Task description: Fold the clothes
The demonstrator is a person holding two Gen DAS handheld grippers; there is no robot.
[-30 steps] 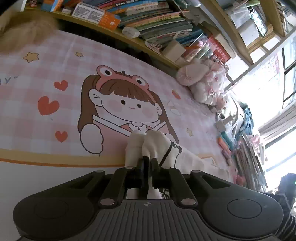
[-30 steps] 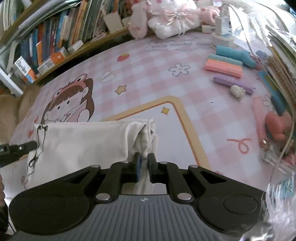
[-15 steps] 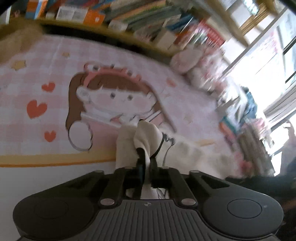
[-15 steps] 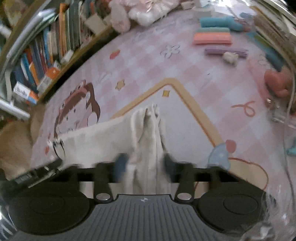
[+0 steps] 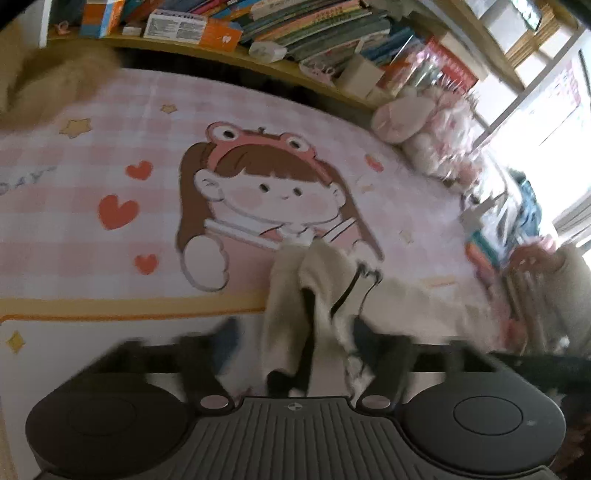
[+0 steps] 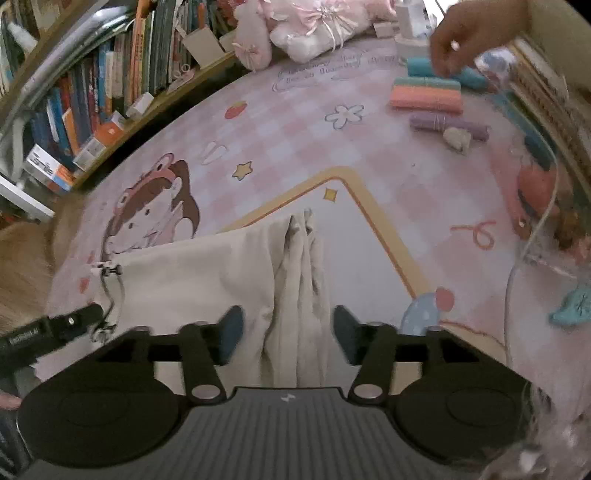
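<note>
A pink checked play mat with a cartoon frog-hat girl [image 5: 266,192] covers the surface, with a low shelf of books [image 5: 295,22] along its far edge and plush toys at about one o'clock in my left view. On the mat lies the cream cloth garment with a dark drawstring [image 6: 192,280], its long axis running from my left gripper [image 5: 291,343] to my right gripper [image 6: 284,328], roughly nine to three o'clock across my right view.

Both sets of jaws stand apart, and nothing is pinched. In my right view a bunched end of the cloth sits directly at twelve o'clock between the spread fingers, with the flat body stretching off toward nine. In my left view, which is blurred, the drawstring end rises in a crumpled hump at twelve o'clock, again between the fingers. Each gripper is nearest its own end, so any re-grip goes straight ahead.

A bare hand [image 6: 469,33] reaches over rolled coloured cloths [image 6: 424,96] at one o'clock.
</note>
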